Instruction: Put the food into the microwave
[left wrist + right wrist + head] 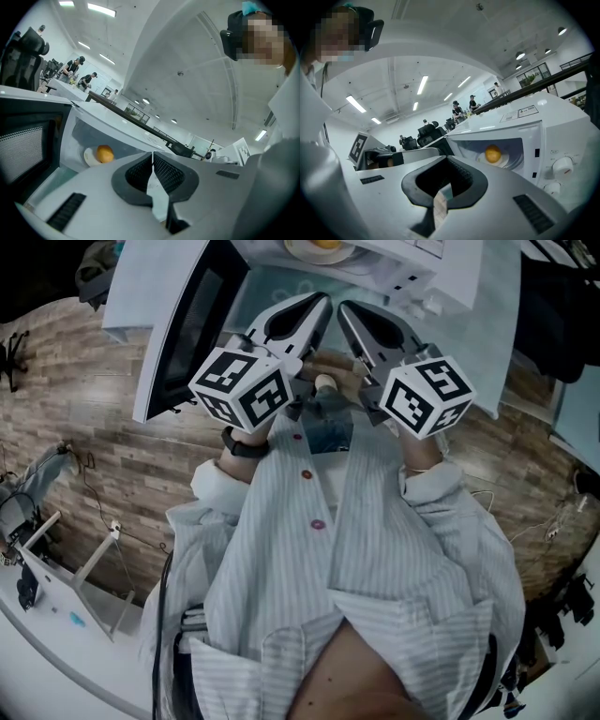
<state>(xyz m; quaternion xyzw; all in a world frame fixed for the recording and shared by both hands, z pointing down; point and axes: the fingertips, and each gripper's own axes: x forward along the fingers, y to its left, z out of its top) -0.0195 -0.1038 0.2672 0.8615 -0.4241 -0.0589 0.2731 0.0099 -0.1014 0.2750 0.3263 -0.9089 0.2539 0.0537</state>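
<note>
Head view: left gripper point(319, 304) and right gripper point(347, 313) side by side before the open microwave point(394, 268), its door point(187, 329) swung to the left.
Food point(492, 153): round, smooth and bright orange, resting on a small white plate point(506, 161).
Place: inside the microwave, well apart from both grippers.
Left jaws: pressed together, nothing between them.
Right jaws: together, empty.

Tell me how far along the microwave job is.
Done: the food sits on its plate inside the microwave. In hand: nothing; the left gripper and right gripper are both shut and empty. Left: the door stands open, so probably closing it.
</note>
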